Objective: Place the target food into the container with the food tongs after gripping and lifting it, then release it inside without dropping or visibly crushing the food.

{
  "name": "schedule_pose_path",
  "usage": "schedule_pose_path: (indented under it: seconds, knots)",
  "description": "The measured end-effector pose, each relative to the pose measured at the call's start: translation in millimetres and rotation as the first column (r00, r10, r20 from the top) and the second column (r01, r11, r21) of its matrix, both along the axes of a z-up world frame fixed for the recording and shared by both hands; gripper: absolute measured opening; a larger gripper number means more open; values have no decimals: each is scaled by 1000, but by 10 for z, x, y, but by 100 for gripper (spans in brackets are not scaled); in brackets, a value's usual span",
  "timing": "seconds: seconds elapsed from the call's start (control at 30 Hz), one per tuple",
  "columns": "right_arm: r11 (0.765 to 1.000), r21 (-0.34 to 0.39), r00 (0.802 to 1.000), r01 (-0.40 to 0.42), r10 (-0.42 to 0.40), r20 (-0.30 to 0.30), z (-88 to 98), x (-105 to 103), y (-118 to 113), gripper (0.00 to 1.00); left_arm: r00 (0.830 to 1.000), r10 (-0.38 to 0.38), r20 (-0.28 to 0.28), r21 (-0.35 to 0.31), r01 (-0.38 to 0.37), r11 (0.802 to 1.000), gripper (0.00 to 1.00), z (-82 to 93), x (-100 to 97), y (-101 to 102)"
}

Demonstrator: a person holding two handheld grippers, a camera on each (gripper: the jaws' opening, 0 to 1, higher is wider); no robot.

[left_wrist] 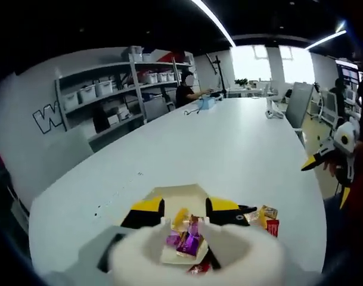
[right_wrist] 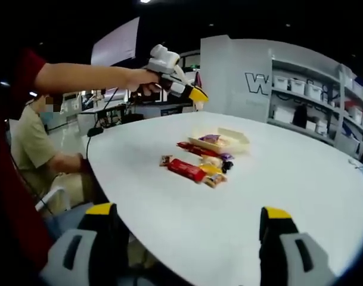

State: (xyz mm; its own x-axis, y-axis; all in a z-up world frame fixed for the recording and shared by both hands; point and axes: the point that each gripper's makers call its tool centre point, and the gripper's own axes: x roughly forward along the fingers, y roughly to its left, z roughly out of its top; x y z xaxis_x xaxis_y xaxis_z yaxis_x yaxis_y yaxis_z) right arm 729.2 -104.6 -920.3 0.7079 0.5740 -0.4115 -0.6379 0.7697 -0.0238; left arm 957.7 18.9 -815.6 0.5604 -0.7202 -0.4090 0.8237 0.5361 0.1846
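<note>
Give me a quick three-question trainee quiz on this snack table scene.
1. True or false: the right hand-held gripper is shut on a snack.
2. Where does the purple snack lie: A in the box, B on the bare table, C on the shelf?
3. Fill in: the red bar lies ___ the box.

Key: 1 false, its jaws stand apart, holding nothing. 2 A. 3 outside, on the table.

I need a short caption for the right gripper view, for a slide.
Open right hand-held gripper faces wrapped snacks beside a shallow container on a white table; the left hand-held gripper is held above.
</note>
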Motion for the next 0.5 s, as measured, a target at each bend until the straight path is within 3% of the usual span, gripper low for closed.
schedule_pose_path:
  seconds: [0.5]
  knots:
    - [1000, -3, 1000, -24, 24, -8, -25, -20, 94, 99, 999, -23, -34, 7, 23, 1000, 26, -173, -148, 56]
